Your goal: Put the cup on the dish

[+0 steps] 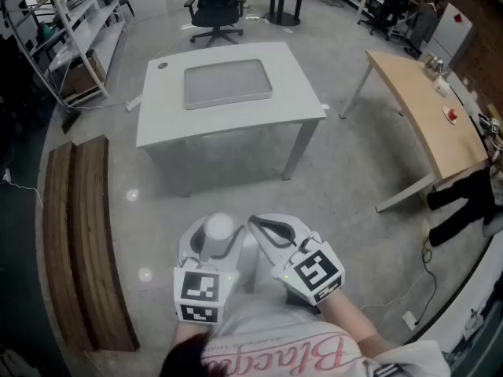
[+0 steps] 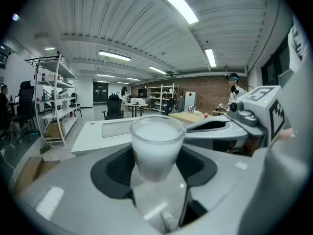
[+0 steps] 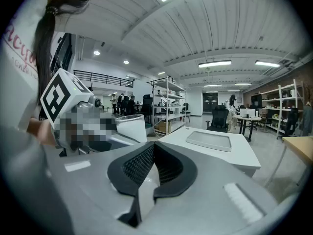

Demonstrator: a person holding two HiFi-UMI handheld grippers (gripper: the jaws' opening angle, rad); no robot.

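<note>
A frosted white cup (image 1: 218, 228) stands upright between the jaws of my left gripper (image 1: 217, 240), which is shut on it close to my body. In the left gripper view the cup (image 2: 156, 146) fills the middle, with the black pads (image 2: 119, 166) pressing on both its sides. My right gripper (image 1: 265, 226) is beside it on the right, shut with nothing in it; its pads (image 3: 139, 165) meet at the tips. The dish, a flat grey tray (image 1: 227, 83), lies on the white table (image 1: 165, 120) well ahead of both grippers. It also shows as the tray (image 3: 209, 140) in the right gripper view.
A wooden bench (image 1: 78, 234) runs along the left floor. A long wooden table (image 1: 424, 116) stands at the right, and an office chair (image 1: 216, 6) sits behind the white table. Metal shelves (image 1: 71, 22) line the far left. Bare concrete floor lies between me and the table.
</note>
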